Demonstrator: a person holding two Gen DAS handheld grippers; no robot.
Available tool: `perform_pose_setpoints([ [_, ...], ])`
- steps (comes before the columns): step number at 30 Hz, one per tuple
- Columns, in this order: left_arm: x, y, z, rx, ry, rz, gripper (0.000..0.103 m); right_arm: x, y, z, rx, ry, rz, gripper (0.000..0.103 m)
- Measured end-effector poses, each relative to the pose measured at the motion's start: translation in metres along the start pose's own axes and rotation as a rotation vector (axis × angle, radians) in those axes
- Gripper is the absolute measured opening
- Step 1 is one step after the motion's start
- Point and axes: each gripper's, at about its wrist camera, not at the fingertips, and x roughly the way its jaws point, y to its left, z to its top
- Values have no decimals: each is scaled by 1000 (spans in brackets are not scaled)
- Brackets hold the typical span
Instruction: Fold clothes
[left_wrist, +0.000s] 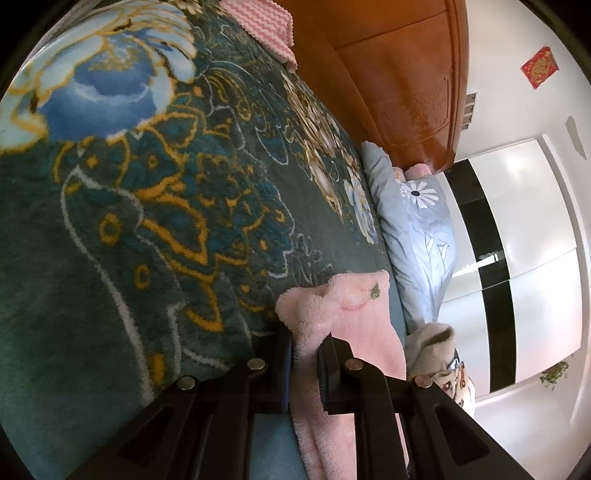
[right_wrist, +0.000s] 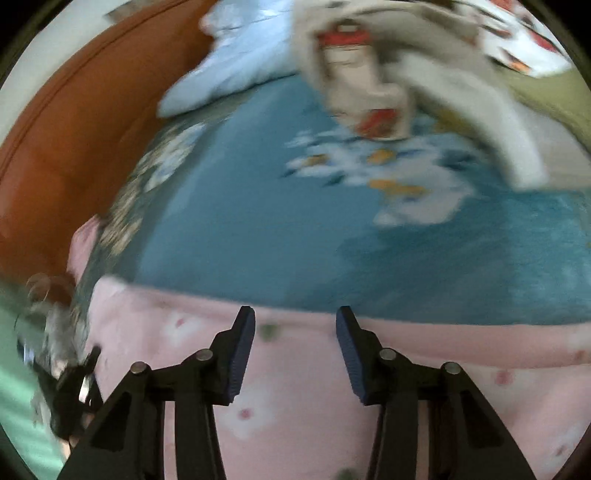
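Pink garment (left_wrist: 347, 332): fluffy fleece cloth, matt, showing a soft nap.
Blanket (left_wrist: 147, 221): thick plush pile, matt, looking rough.
Headboard (left_wrist: 399, 81): polished wood, showing a gloss.
Left gripper (left_wrist: 304, 365): matt black plastic, carrying shiny metal pins.
Wardrobe doors (left_wrist: 524, 221): smooth panels, reflecting light.
Pillow (left_wrist: 417, 221): smooth woven cloth.

A pink fleece garment (left_wrist: 343, 332), dotted with small flowers, lies spread across the bed at six o'clock, one fluffy edge bunched up.
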Motion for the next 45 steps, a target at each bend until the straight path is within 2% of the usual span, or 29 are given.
perform_pose_setpoints([
  [1, 0, 0, 0, 0, 1, -1, 14, -4, -6, 3, 29, -5, -5, 46],
  [2, 0, 0, 0, 1, 0, -3, 14, -16, -11, -1, 53, -18, 42, 46],
  [4, 0, -1, 0, 5, -3, -6, 14, -39, -19, -11, 67, -45, 68, 47],
  [8, 1, -1, 0, 11, -9, -13, 14, -110, -62, -41, 149, -108, 149, 48],
  [10, 1, -3, -2, 34, -25, -4, 14, -149, -90, -61, 189, -147, 169, 51],
  [11, 2, -4, -4, 47, -33, 1, 14, -175, -112, -79, 210, -177, 152, 53],
  [15, 3, -7, -9, 99, -69, 22, 14, -238, -180, -130, 273, -246, 104, 57],
  [19, 5, -13, -11, 156, -62, 64, 14, -266, -249, -167, 378, -311, -90, 57],
  [21, 6, -14, -9, 165, -50, 79, 14, -277, -286, -184, 466, -339, -151, 57],
  [22, 7, -16, -9, 172, -44, 95, 14, -283, -304, -191, 514, -356, -121, 51],
  [24, 8, -20, -9, 189, -36, 130, 14, -298, -332, -205, 579, -406, -11, 48],
  [25, 10, -23, -10, 198, -33, 160, 14, -308, -345, -211, 595, -434, -26, 45],
  [26, 10, -27, -10, 199, -32, 187, 14, -315, -353, -216, 605, -455, -28, 45],
  [29, 8, -49, -14, 221, -51, 281, 12, -328, -378, -234, 641, -512, 106, 45],
  [30, 6, -59, -16, 235, -62, 318, 12, -329, -379, -236, 637, -525, 117, 45],
  [35, -28, -172, -68, 536, -134, 203, 11, -326, -383, -239, 609, -566, 151, 45],
  [38, -54, -245, -131, 751, -135, 42, 11, -317, -385, -243, 629, -600, 189, 45],
  [41, -61, -290, -204, 896, -89, -66, 12, -317, -386, -245, 639, -618, 214, 45],
  [45, -41, -313, -298, 966, 33, -136, 12, -317, -387, -252, 644, -646, 250, 46],
])
